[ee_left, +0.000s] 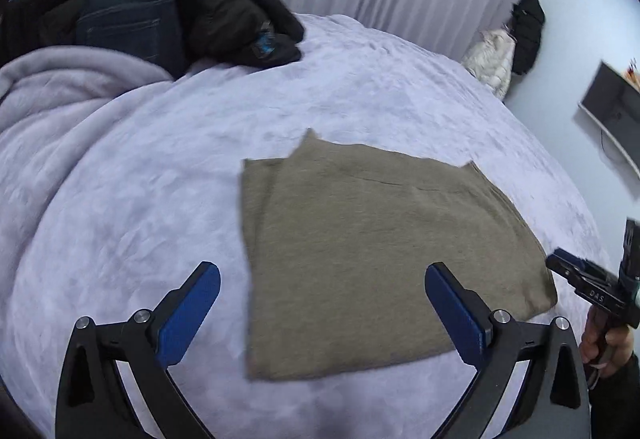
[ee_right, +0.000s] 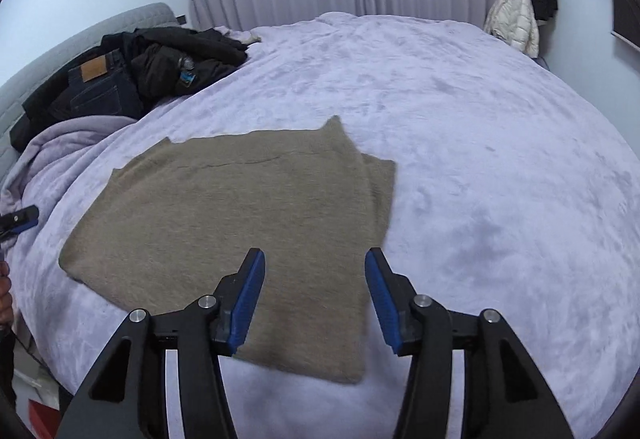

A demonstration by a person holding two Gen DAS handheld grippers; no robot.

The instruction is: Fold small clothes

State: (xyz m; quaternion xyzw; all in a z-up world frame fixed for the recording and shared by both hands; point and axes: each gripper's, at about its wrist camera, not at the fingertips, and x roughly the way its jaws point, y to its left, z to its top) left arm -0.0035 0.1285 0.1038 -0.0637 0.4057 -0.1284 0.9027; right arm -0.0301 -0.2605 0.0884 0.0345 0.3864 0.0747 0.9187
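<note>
Folded garment point(ee_left: 372, 251) on bed point(ee_left: 140, 179), clothes pile point(ee_left: 168, 11) behind

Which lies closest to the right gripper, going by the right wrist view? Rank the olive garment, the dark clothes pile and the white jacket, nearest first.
From the right gripper:
1. Olive garment, flat on the bed directly below the open jaws.
2. Dark clothes pile, far left on the bed.
3. White jacket, hanging by the far right wall.

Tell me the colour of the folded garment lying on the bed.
The folded garment is a plain olive-brown, no pattern; the right wrist view shows it best.
</note>
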